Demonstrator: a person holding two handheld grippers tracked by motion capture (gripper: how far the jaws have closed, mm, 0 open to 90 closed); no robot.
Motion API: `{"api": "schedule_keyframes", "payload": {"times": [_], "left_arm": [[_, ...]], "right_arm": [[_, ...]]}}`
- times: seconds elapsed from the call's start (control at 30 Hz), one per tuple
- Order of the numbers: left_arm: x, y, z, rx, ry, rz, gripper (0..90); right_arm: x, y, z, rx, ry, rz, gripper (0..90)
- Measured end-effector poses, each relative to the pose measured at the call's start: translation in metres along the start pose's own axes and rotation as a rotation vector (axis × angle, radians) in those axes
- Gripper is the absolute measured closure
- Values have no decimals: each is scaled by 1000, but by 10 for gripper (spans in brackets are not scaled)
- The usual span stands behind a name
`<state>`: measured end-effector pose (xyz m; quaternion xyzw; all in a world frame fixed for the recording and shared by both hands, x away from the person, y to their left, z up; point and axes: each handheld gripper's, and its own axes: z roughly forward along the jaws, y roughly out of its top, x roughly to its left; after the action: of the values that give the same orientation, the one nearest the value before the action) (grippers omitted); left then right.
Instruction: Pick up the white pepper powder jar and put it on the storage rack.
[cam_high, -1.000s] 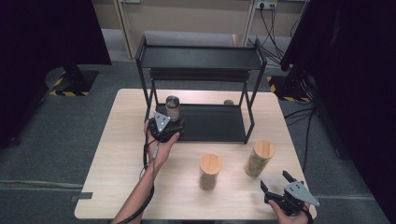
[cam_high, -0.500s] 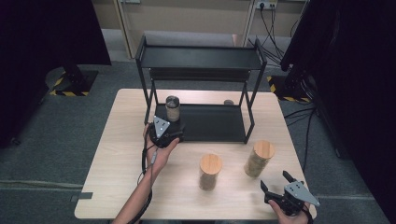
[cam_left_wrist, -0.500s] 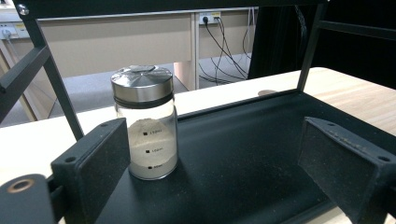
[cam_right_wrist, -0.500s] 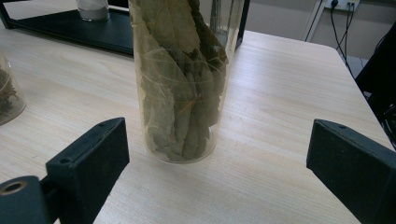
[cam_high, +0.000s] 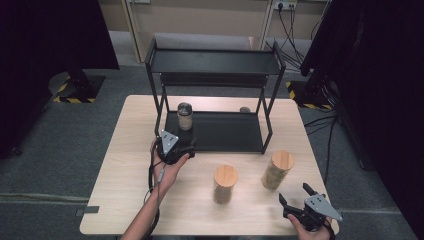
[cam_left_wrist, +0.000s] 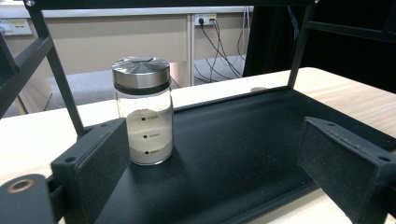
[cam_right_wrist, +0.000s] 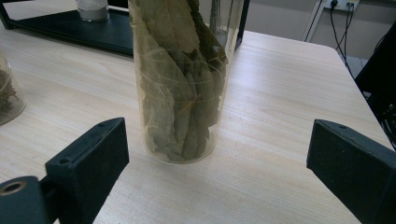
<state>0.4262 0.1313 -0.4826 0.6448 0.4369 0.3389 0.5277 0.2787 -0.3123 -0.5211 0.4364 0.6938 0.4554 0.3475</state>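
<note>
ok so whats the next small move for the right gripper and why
Probably ease the right gripper forward around the jar of leaves: its jaws stand open and the jar stands upright on the table just ahead of them, untouched.

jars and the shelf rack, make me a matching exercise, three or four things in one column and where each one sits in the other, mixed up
Things
1. metal-lidded jar
2. jar of leaves
3. shorter wooden-lidded jar
4. left gripper

Places
A. on the bare table, nearest the right gripper
B. on the rack's bottom shelf, left end
C. at the front left edge of the rack, jaws open
D. on the table between the two hands

Pairs: 1-B, 2-A, 3-D, 4-C
</note>
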Motion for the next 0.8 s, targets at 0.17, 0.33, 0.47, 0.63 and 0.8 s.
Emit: {"api": "schedule_keyframes", "payload": {"times": [0.17, 0.33, 0.47, 0.63, 0.8], "left_arm": [[-2, -3, -6, 5, -23, -21, 82], [-3, -6, -11, 7, -34, -25, 80], [-3, -7, -17, 1, -42, -40, 79], [-5, -11, -23, 1, -47, -36, 76], [-7, -16, -29, 0, -54, -37, 74]], "right_arm": [[0, 0, 0, 0, 0, 0, 57], [0, 0, 0, 0, -1, 0, 57], [0, 0, 0, 0, -1, 0, 56], [0, 0, 0, 1, -1, -1, 56], [0, 0, 0, 0, -2, -1, 56]]}}
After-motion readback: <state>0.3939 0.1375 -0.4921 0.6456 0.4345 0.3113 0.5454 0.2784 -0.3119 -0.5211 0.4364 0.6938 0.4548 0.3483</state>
